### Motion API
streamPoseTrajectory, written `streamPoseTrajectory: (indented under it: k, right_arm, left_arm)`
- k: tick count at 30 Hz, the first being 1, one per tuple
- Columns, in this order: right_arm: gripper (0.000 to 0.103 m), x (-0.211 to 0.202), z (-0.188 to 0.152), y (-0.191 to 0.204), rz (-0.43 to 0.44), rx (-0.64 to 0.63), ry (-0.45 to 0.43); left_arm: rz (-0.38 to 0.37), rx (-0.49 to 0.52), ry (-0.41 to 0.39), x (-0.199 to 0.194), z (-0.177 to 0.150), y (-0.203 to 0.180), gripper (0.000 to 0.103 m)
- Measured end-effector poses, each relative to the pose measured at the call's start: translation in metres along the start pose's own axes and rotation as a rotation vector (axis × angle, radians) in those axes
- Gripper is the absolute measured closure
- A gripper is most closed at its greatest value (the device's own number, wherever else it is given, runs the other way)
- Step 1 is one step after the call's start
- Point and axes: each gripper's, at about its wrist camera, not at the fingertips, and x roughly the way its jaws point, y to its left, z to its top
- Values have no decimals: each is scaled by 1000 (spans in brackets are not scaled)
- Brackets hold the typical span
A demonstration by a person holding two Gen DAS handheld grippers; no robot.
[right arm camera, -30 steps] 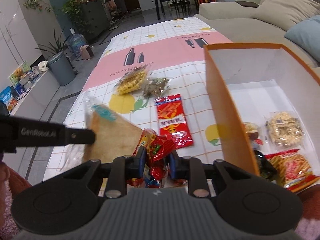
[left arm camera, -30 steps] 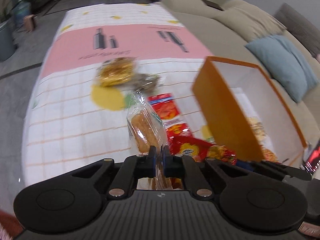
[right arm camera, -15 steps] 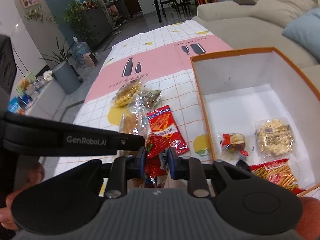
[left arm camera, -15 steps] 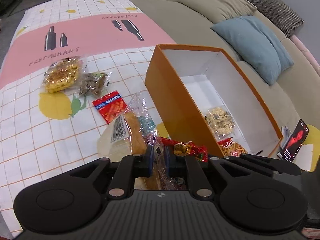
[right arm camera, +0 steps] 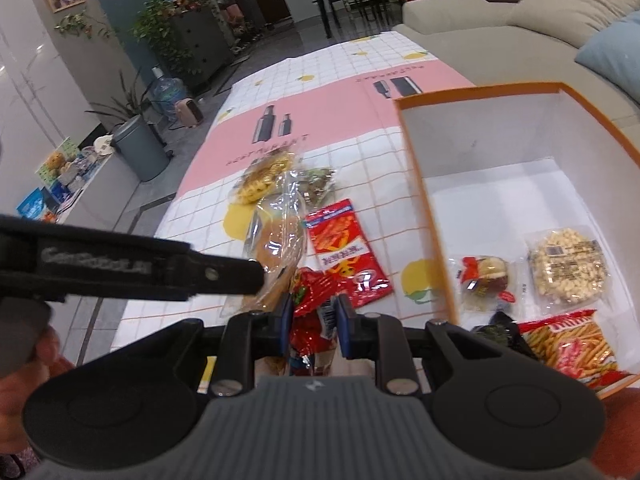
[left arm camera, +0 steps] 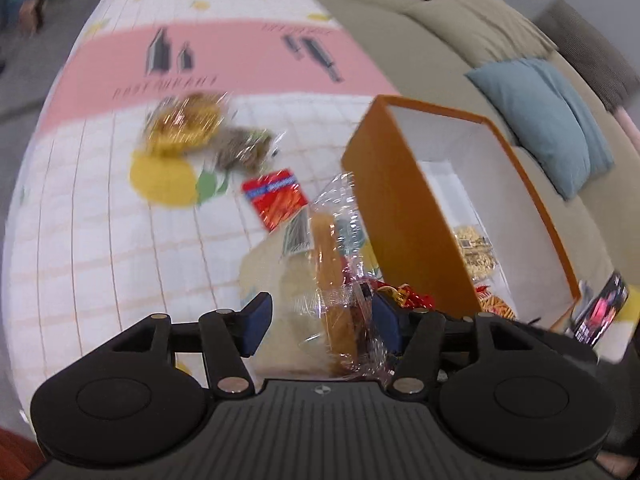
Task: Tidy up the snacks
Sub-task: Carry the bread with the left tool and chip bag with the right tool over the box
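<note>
My left gripper [left arm camera: 320,316] has its jaws spread wide; a clear-wrapped bread packet [left arm camera: 332,272] lies between them, against the right pad. The bread also shows in the right wrist view [right arm camera: 276,244], beside the left gripper's arm. My right gripper [right arm camera: 311,316] is shut on a red crinkly snack bag [right arm camera: 312,320]. An orange box [right arm camera: 430,216] with a white inside stands to the right and holds several snacks, among them a round puffed cake [right arm camera: 566,268] and a bag of sticks [right arm camera: 568,348].
On the checked tablecloth [right arm camera: 360,152] lie a flat red snack packet [right arm camera: 344,248], a yellow snack bag [right arm camera: 262,176] and a dark snack bag [right arm camera: 316,184]. A sofa with a blue cushion [left arm camera: 544,120] runs along the right. A phone [left arm camera: 600,308] lies past the box.
My left gripper has opened from shut on the bread packet. The right gripper stays shut on the red bag and has shifted a little toward the box.
</note>
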Motion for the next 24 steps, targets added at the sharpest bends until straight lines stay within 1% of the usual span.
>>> streamPoseTrajectory:
  k: [1,3,6,9,11,13,15,16,17,18,19,21,24]
  right_arm:
    - [82,0,-1,3,3,-12,-1]
    - [82,2,-2,10,0,-39,-3]
    - [82,5,-4,15,23,-39,1]
    - [82,8,-4,20,57,-34,2]
    - [82,10,-3,25,76,-34,1]
    - [82,14,-4,29,88,-44,9]
    - [82,18,-4,31,88,-50,18]
    - [82,19,-5,30,89,-48,23]
    - [82,18,-6,30,89,-46,25]
    - [82,19,-6,29,87,-45,27]
    - [82,20,-6,29,84,-45,29]
    - [82,21,-7,28,76,-44,33]
    - [82,22,-7,26,64,-42,38]
  left_arm:
    - [-13,-23,2,0,1,5,35]
    - [-16,-53,9,0,2,11,32]
    - [5,-52,10,-1,5,15,29]
    - [63,-23,23,-1,5,17,29]
    - [85,-17,29,-1,4,23,29]
    - [93,-15,43,0,4,29,34]
    - [125,2,50,1,4,32,48]
    - [139,14,55,3,4,33,52]
    - [151,23,64,5,3,34,62]
    - [160,34,72,7,3,34,66]
    - [169,49,77,9,2,34,67]
    - [207,82,80,13,2,31,72]
    - [235,110,81,17,-1,30,72]
